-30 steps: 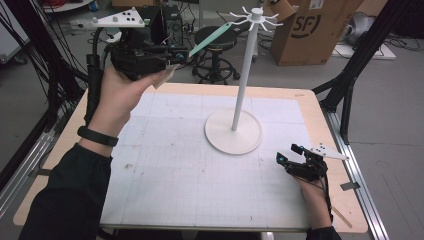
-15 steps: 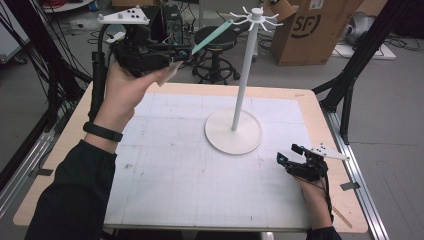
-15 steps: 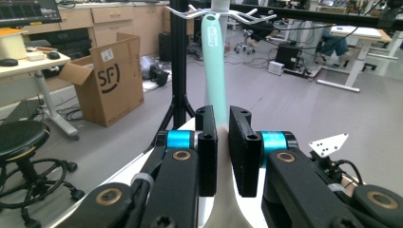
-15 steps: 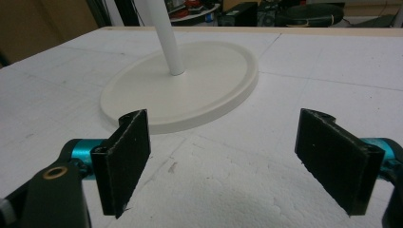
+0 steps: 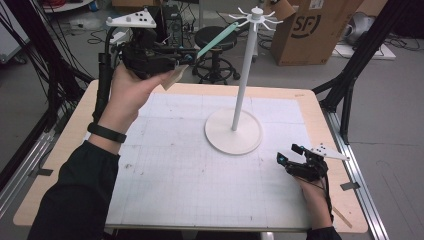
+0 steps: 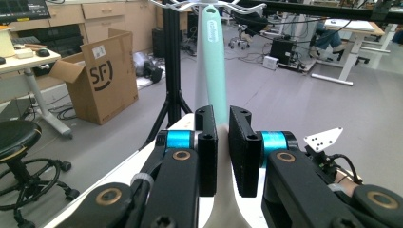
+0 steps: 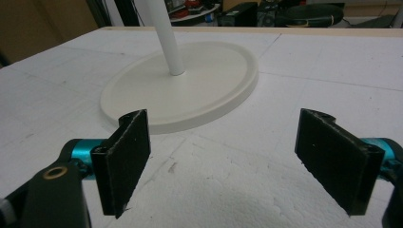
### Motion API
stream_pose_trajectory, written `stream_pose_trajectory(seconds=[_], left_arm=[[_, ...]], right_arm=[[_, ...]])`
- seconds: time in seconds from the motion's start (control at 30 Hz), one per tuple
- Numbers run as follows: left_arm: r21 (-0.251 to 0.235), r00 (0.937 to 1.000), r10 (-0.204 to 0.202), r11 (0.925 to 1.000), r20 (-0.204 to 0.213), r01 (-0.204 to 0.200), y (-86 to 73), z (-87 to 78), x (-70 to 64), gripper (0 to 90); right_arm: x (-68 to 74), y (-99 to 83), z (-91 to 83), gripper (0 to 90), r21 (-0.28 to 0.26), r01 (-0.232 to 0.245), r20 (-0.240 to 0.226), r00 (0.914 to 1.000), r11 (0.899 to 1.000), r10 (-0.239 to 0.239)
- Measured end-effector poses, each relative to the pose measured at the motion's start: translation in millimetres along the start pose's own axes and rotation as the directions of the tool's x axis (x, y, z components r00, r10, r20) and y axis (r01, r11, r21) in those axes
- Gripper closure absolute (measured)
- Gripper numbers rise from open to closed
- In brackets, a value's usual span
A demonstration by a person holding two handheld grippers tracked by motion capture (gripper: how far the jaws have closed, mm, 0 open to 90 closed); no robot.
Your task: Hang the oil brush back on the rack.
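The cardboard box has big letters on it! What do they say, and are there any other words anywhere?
"SF": printed large in black on the cardboard box on the floor behind the table, also clear in the left gripper view.
White label on the box's flap: too small to read.
Faint raised lettering near the top of the mint green handle held in the left tool: too blurred to read.

My high view sits above the near edge of the table, looking forward and down over the whole white top and the floor beyond. My left gripper view rides the raised left claw, well above the table, facing level across the room past the top of the white stand. My right gripper view rides low, close to the surface, between the right claw's spread jaws, facing the stand's round base. All three share that stand; the high and left views share the cardboard box
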State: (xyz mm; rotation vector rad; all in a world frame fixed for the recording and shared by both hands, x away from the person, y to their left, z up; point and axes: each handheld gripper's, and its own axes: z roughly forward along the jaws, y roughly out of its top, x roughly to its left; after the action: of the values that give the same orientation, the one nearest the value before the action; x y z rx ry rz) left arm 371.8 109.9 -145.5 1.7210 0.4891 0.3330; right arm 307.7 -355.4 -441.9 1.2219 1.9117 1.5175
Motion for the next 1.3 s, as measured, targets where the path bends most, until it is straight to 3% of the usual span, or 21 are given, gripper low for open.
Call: stream_pose_trajectory(seconds=[0.63, 0.67, 0.73, 0.83, 0.9, 1.0, 1.17, 1.3], left_arm=[[0.044, 0.9997, 0.023, 0.9988, -0.009, -0.022, -10.1, 21.8, -5.2, 81.0], [0.034, 0.9998, 0.016, 0.9993, -0.014, -0.016, -12.7, 21.5, -5.0, 80.0], [0.031, 0.9998, 0.004, 0.9995, -0.018, -0.004, -16.1, 19.8, -3.6, 69.3], [0.024, 0.9992, 0.017, 0.9996, -0.036, -0.016, -26.1, 12.1, -2.5, 56.8], [0.044, 0.9985, 0.035, 0.9985, -0.043, -0.033, -36.1, 4.5, -1.3, 50.2], [0.040, 0.9983, 0.031, 0.9988, -0.049, -0.029, -52.5, -8.2, 0.2, 38.0], [0.054, 0.9973, 0.055, 0.9972, -0.049, -0.053, -83.8, -34.6, 5.2, 27.4], [0.056, 0.9968, 0.044, 0.9977, -0.067, -0.040, -117.1, -60.4, 11.4, 24.9]], right_arm=[[-0.1, 0.0, 0.0, 18.8, 0.000, -0.002, -0.001, 1.0000, 1.000, 0.002], [-0.3, -0.1, -0.1, 18.8, -0.002, 0.000, -0.002, 1.0000, 1.000, 0.000], [-0.4, -0.1, -0.4, 18.8, -0.001, 0.000, -0.003, 1.0000, 1.000, 0.000], [-1.1, -0.3, -0.7, 18.8, -0.001, -0.006, -0.003, 1.0000, 1.000, 0.006], [-1.1, -0.4, -1.0, 18.8, 0.000, -0.009, 0.001, 1.0000, 1.000, 0.009], [-1.1, -0.6, -0.8, 18.8, 0.001, -0.010, 0.002, 0.9999, 1.000, 0.010], [-1.0, -0.7, -0.7, 18.8, 0.007, -0.002, 0.007, 1.0000, 1.000, 0.002], [-1.1, -1.2, -0.2, 18.8, 0.012, -0.002, 0.008, 1.0000, 1.000, 0.002]])
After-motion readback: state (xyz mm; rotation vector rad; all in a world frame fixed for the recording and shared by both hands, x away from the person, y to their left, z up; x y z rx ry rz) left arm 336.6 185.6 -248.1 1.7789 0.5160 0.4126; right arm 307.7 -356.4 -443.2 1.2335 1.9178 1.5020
